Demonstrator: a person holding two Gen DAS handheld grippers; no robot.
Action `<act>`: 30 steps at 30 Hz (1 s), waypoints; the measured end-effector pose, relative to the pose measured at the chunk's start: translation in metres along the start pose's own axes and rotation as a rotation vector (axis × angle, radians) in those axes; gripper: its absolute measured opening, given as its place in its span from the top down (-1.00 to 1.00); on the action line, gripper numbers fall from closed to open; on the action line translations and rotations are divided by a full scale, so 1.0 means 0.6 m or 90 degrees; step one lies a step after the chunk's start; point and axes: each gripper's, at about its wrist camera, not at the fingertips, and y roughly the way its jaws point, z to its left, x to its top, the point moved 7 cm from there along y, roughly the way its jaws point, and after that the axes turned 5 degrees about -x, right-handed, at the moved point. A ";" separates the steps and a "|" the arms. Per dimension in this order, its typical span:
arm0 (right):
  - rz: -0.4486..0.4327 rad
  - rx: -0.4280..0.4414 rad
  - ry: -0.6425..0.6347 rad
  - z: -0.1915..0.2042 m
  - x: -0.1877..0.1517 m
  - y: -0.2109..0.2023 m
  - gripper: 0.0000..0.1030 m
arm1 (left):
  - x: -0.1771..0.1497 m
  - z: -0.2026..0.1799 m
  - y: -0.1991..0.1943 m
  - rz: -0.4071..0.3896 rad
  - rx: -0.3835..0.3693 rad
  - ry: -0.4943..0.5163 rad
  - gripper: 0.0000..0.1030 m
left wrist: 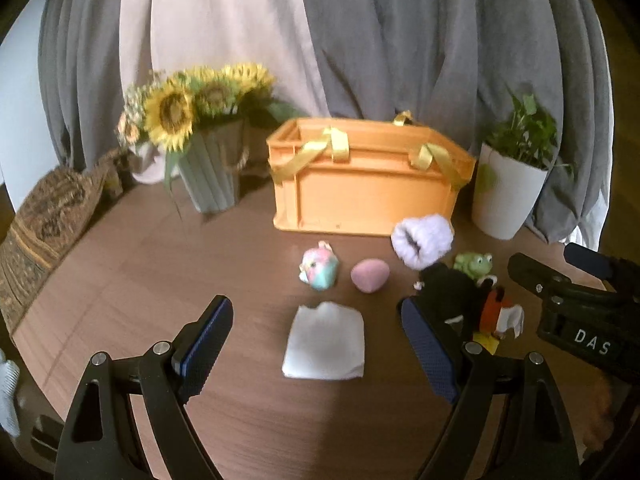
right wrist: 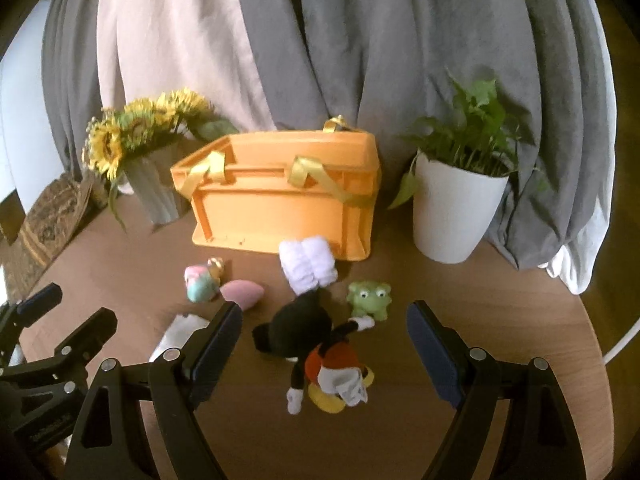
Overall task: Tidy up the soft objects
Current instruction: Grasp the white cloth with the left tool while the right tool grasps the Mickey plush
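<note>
An orange crate (left wrist: pixel 360 196) (right wrist: pixel 280 208) with yellow ribbon handles stands at the back of the round wooden table. In front of it lie a pastel plush (left wrist: pixel 320 270) (right wrist: pixel 200 284), a pink egg-shaped toy (left wrist: pixel 370 276) (right wrist: pixel 242 294), a folded white cloth (left wrist: pixel 326 340) (right wrist: pixel 176 334), a fluffy lilac-white roll (left wrist: pixel 422 240) (right wrist: pixel 308 266), a green frog (left wrist: pixel 474 264) (right wrist: pixel 368 296) and a black mouse doll (right wrist: pixel 316 344) (left wrist: pixel 452 296). My left gripper (left wrist: pixel 316 344) is open above the white cloth. My right gripper (right wrist: pixel 324 344) is open over the mouse doll, touching nothing.
A grey vase of sunflowers (left wrist: pixel 208 152) (right wrist: pixel 152 168) stands left of the crate and a white potted plant (left wrist: pixel 508 184) (right wrist: pixel 456 204) to its right. Grey and pink fabric hangs behind. A woven mat (left wrist: pixel 44 224) lies at the left edge.
</note>
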 end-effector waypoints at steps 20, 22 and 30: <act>0.086 -0.017 -0.034 0.000 -0.069 0.096 -0.65 | -0.067 0.005 0.098 0.101 0.009 -0.019 -0.56; 0.094 -0.013 -0.037 0.002 -0.073 0.106 -0.65 | -0.070 0.007 0.108 0.109 0.009 -0.022 -0.51; 0.126 -0.006 -0.028 0.005 -0.090 0.139 -0.65 | -0.083 0.005 0.151 0.149 0.000 -0.036 -0.31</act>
